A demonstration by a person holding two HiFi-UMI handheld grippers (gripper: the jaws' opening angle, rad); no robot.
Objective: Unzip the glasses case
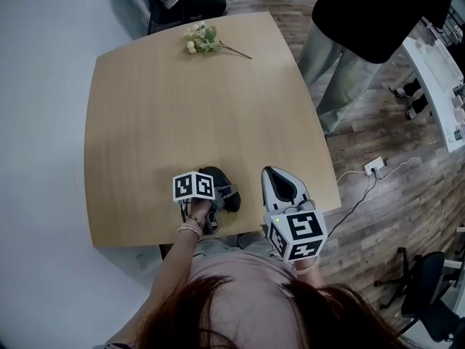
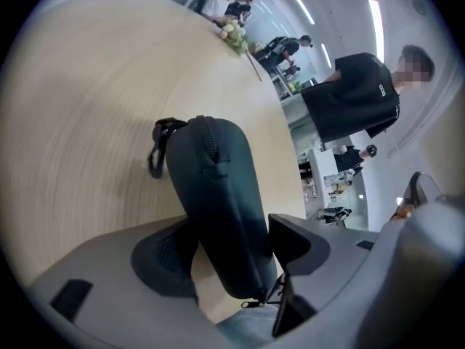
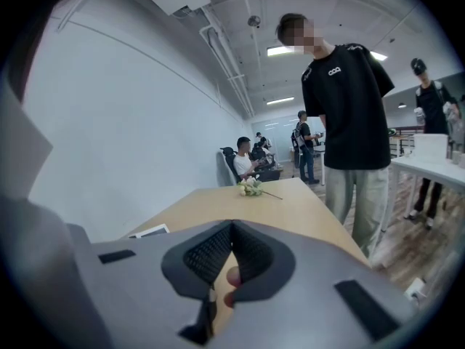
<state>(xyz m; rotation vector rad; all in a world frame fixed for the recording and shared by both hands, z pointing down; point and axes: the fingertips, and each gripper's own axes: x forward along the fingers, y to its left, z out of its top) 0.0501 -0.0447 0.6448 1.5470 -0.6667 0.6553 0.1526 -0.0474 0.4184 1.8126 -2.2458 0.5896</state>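
Seemingly, left tongs (image 2: 231,254) grip glasses case (image 2: 218,187).

Head cam steep down on table (image 1: 145,107); gripper cams low, close, face across it; all share flowers (image 1: 201,38).

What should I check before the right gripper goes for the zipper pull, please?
1. Glasses case clamped in left gripper: ok.
2. Zip closed along the case, ready to open: ok.
3. Zipper pull exposed at the case's near end: ok.
4. Right gripper open to take the pull: not ok, jaws together.
5. Right gripper aimed at the case: not ok, its view shows table and flowers, no case.
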